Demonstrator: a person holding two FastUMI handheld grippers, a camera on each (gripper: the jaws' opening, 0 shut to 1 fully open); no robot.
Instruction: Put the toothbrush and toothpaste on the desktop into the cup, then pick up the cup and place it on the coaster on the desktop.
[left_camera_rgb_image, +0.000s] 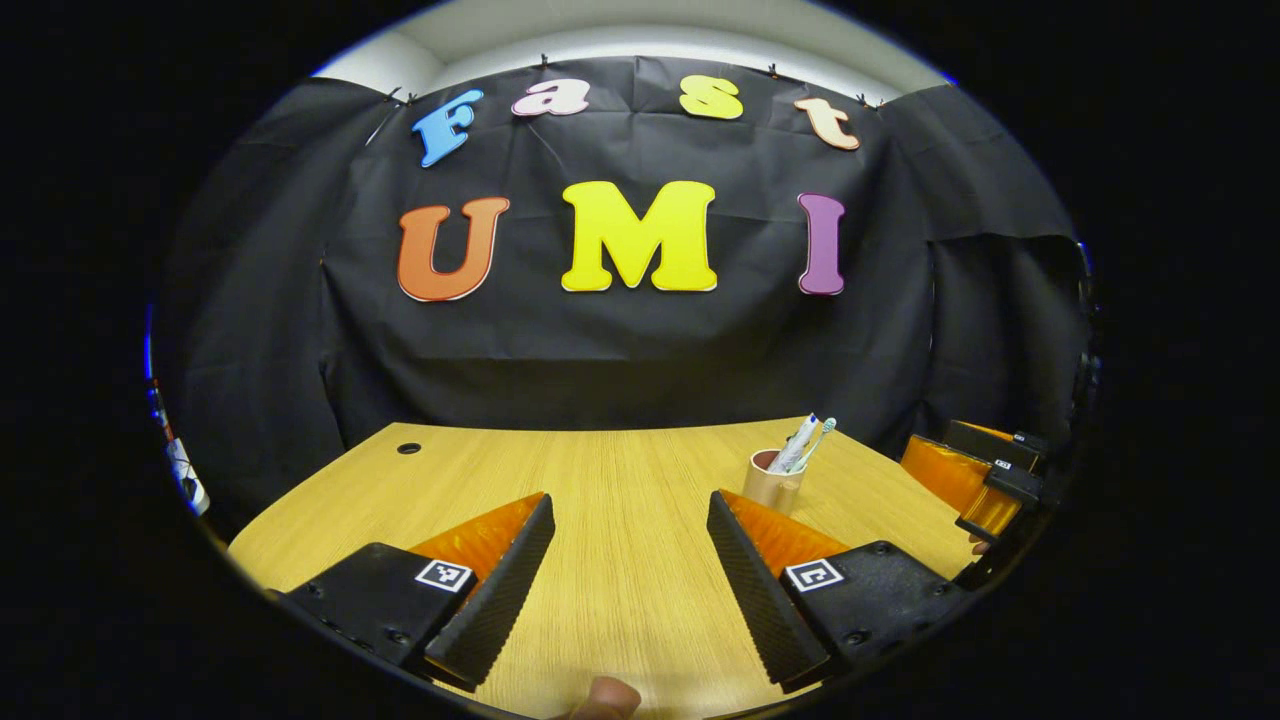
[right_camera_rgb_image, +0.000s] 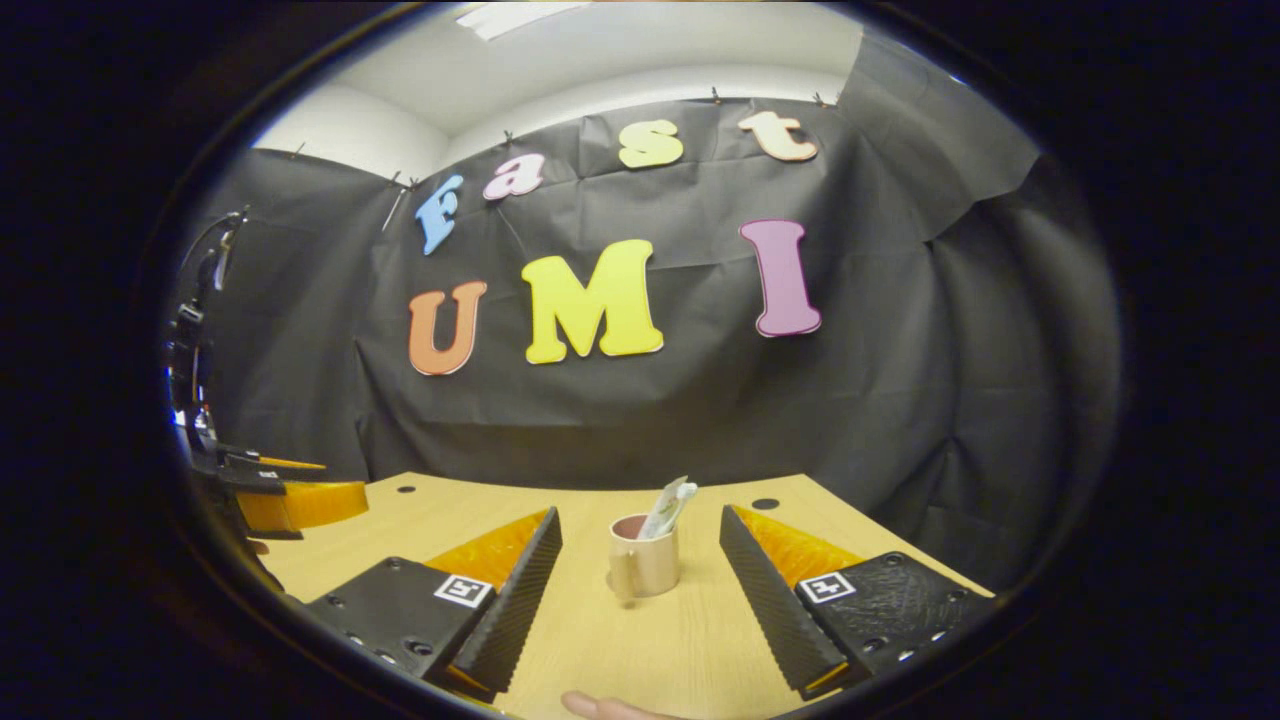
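My right gripper (right_camera_rgb_image: 640, 590) is wide open, and the cup (right_camera_rgb_image: 643, 557) stands straight ahead between its fingers, not touched. The toothbrush (left_camera_rgb_image: 818, 440) and toothpaste (left_camera_rgb_image: 797, 443) stand inside it. My left gripper (left_camera_rgb_image: 630, 570), also wide open, has the cup off to its right, so the right one is nearer.

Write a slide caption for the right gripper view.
Open right gripper faces the cup holding toothpaste on the desk.

cup (right_camera_rgb_image: 644, 560) on worktop (right_camera_rgb_image: 660, 650), nearer its far right corner | toothbrush (left_camera_rgb_image: 818, 440) and toothpaste (right_camera_rgb_image: 664, 508) in cup | right tongs (right_camera_rgb_image: 640, 585) before cup, fingers flanking it, apart
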